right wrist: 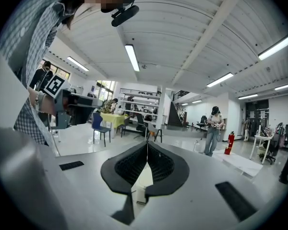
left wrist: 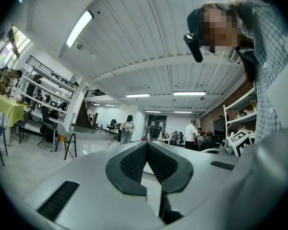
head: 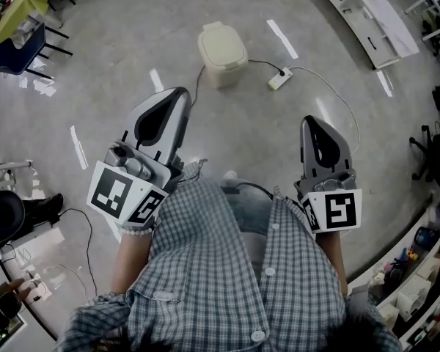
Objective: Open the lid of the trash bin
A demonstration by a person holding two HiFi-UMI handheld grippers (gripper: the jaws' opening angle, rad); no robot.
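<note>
The trash bin (head: 224, 74) stands by itself on the pale polished floor (head: 125, 64) ahead of you, well apart from both grippers, with its cream lid (head: 221, 44) lying flat and shut on top. There is bare floor on every side of it. The nearest thing is one white power strip (head: 280, 78), near its right side. Two cables cross the floor here: a dark cable (head: 199, 79) runs from the left of the bin's base back toward you, and a white cable (head: 336, 97) curves away from the strip to your right. Your left gripper (head: 179, 96) is held low with its jaws pressed together at the tips and nothing between them. Your right gripper (head: 311, 122) is the same, its jaws meeting with only air between the pads. The bin sits beyond the gap between the two, closer to the left gripper's line. The room's edges are crowded: a table with a yellow-green cloth (head: 22, 6) and a blue chair (head: 18, 50) at far left, and white boards (head: 367, 13) lying at far right. The only printing is the black-and-white square markers on each gripper's cube, two faces showing on the left cube (head: 119, 191) and one full face on the right cube (head: 341, 211).
</note>
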